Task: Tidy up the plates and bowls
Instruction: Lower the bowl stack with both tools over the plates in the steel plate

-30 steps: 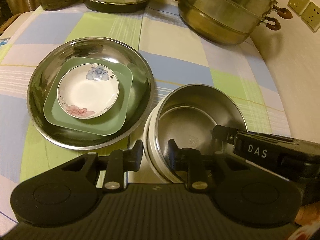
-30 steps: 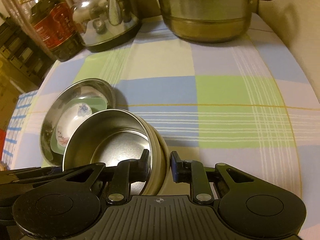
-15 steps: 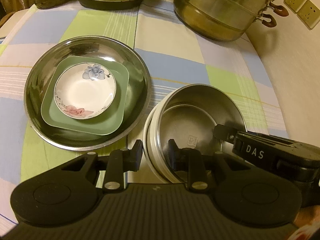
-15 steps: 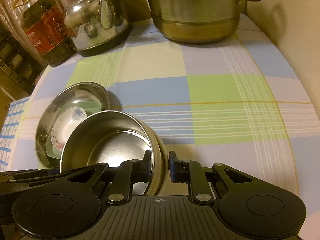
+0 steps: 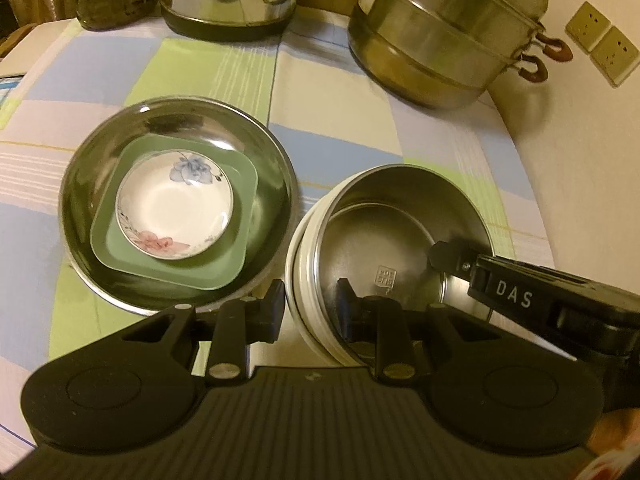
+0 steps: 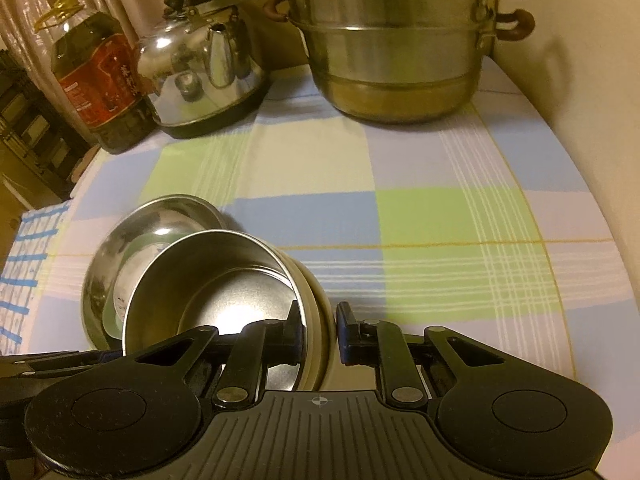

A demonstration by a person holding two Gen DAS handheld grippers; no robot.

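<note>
A steel bowl with a white outer wall (image 5: 400,236) is held by both grippers. My left gripper (image 5: 310,306) is shut on its near-left rim, one finger inside and one outside. My right gripper (image 6: 318,330) is shut on its right rim (image 6: 312,300), and shows as a black tool (image 5: 520,296) in the left wrist view. To the left, a large steel plate (image 5: 176,128) holds a green square plate (image 5: 224,268) with a small floral dish (image 5: 176,212) on top. The bowl (image 6: 216,280) partly hides that stack (image 6: 160,220) in the right wrist view.
A checked cloth (image 6: 400,208) covers the table. At the back stand a steel steamer pot (image 6: 400,52), a kettle (image 6: 200,76) and an oil bottle (image 6: 100,80). A wall (image 5: 580,128) runs along the right edge.
Both grippers have lifted the bowl and carried it a little toward the plate stack; the views have tilted up and show more of the back of the table.
</note>
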